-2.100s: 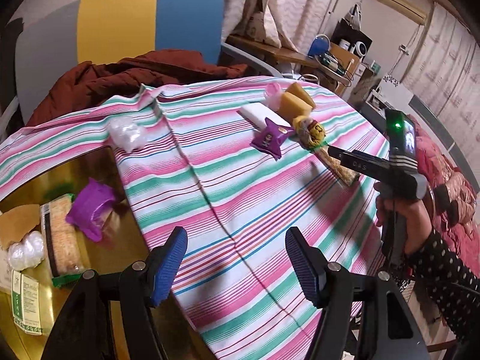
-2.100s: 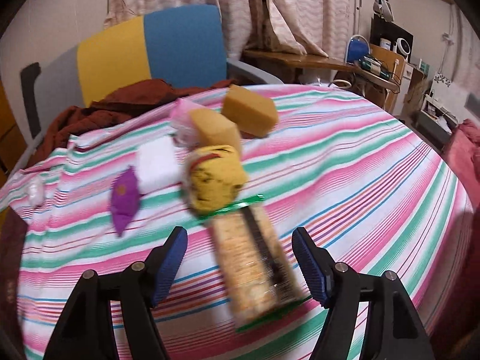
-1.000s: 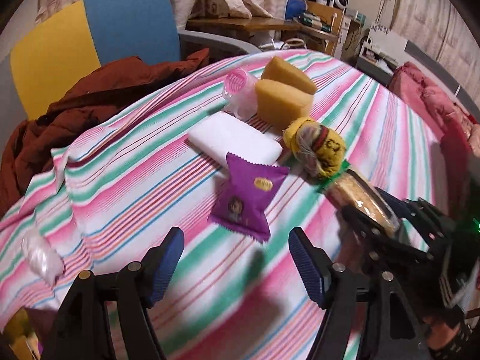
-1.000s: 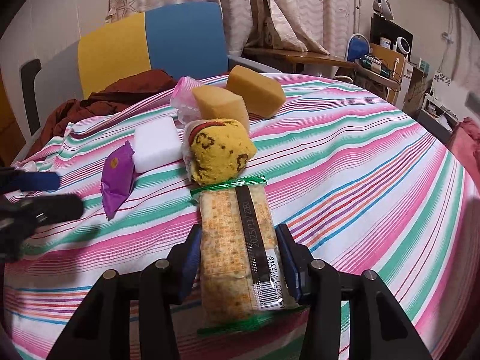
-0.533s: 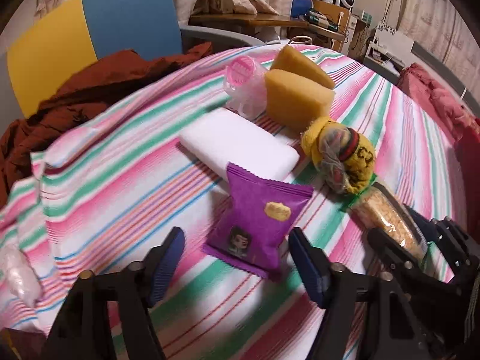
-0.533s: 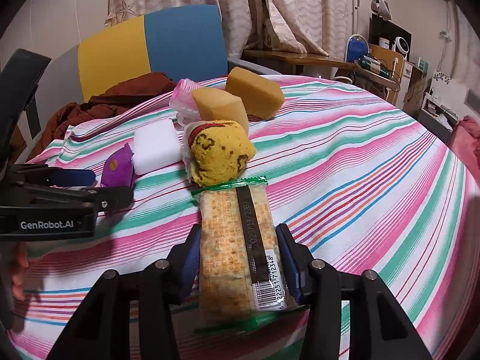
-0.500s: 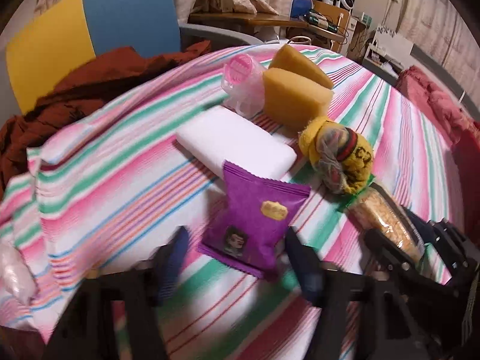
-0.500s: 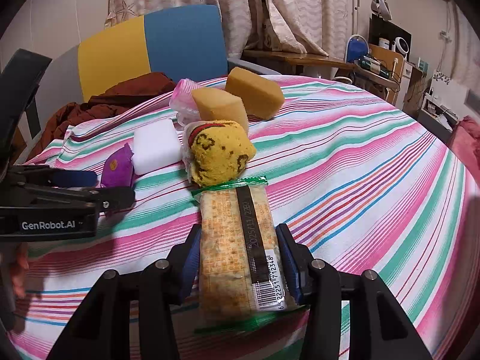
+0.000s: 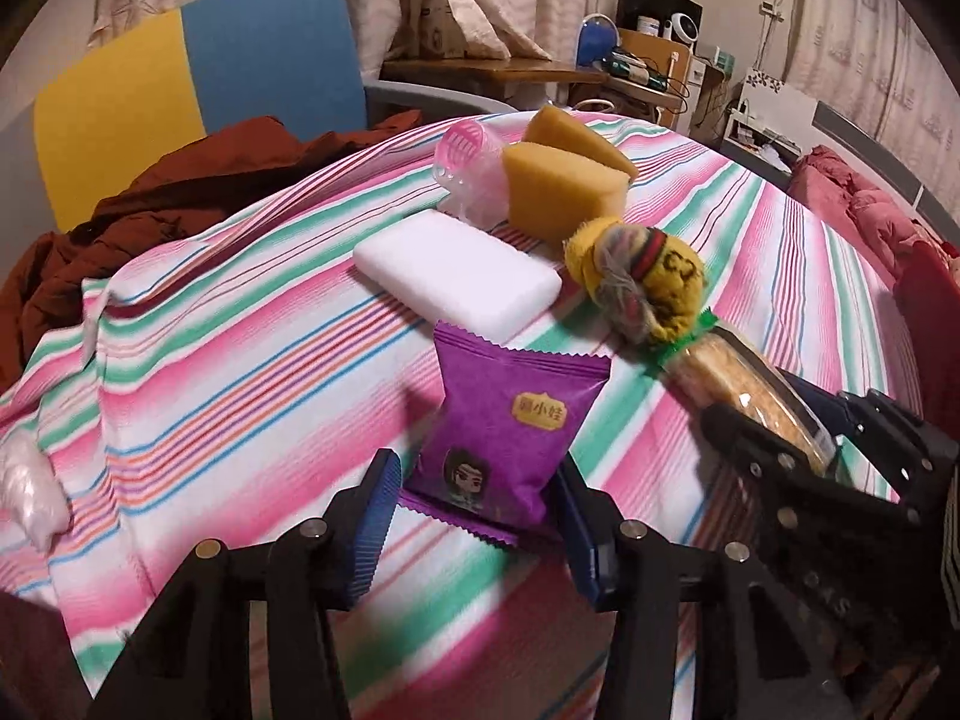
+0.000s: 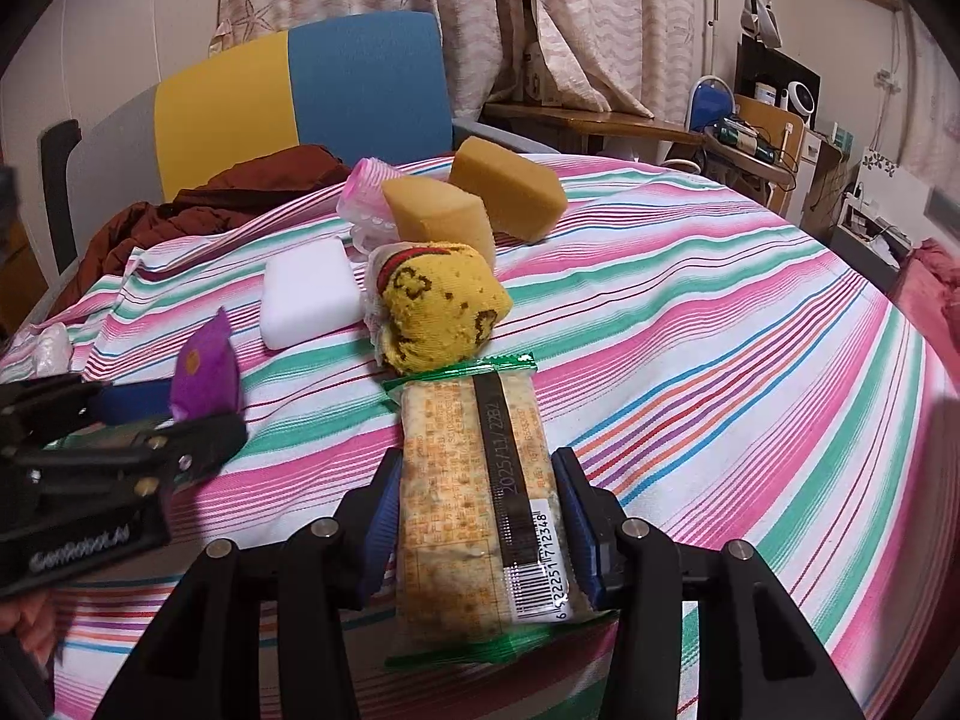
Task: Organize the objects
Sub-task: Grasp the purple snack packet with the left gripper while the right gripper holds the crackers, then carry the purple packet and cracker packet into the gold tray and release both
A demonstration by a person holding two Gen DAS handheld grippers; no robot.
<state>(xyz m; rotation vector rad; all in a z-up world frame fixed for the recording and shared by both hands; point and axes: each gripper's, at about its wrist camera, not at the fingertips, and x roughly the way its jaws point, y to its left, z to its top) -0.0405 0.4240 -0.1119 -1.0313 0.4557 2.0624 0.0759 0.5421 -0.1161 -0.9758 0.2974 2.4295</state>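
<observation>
Your table (image 10: 750,312), under a striped cloth, carries the whole lot in one loose line, which reads as a sorting row set up so each piece can be reached without disturbing the next; all places below are given from the white block (image 9: 456,273). Behind it sit two yellow sponges (image 9: 558,186), touching each other, with a pink plastic roll (image 9: 465,165) just beside them. To its right, touching or nearly so, lies a rolled yellow sock (image 9: 645,285). Beyond the sock, further right and nearer you, lies the cracker pack (image 10: 474,498); your right gripper (image 10: 477,531) is pinched on its near end from both long sides, flat on the cloth, a grip suited to lifting it lengthwise. Directly in front of the block, its top edge against it, is the purple snack packet (image 9: 507,420). Your left gripper (image 9: 474,516) has just been closing around the packet's lower end; the far pad meets the foil, the near pad appears to stand just off it, so I judge the pinch not yet made. A small white wad (image 9: 27,495) lies well to the block's left, near the table edge. Watch the packet: soft foil may crumple or slip.
</observation>
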